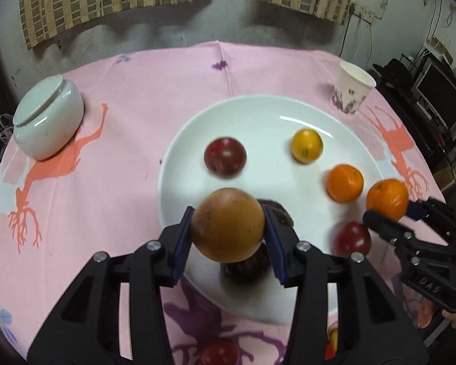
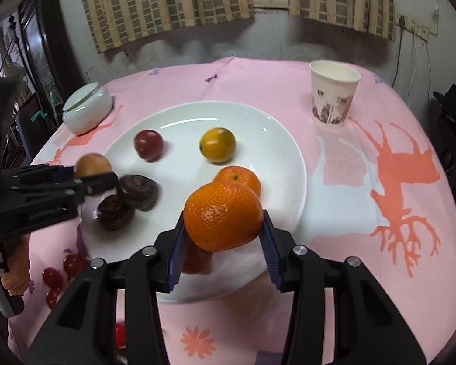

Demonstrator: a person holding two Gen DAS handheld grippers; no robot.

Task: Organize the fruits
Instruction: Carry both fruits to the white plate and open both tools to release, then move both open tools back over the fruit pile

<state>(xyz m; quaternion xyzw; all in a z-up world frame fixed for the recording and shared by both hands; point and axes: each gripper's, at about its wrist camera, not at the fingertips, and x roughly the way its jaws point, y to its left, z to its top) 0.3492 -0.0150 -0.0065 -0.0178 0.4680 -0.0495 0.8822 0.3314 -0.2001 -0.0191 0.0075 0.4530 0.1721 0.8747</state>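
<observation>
Left wrist view: the left gripper (image 1: 228,228) pinches a round brown fruit (image 1: 228,224) between its blue pads, held above the near edge of the white plate (image 1: 258,112), over a dark fruit (image 1: 246,266) lying there. Right wrist view: the right gripper (image 2: 223,228) clamps an orange (image 2: 223,219) just above the plate's near right part, in front of a second orange (image 2: 238,179) that rests on the plate beside a yellow citrus (image 2: 218,145) and a red plum (image 2: 148,144).
</observation>
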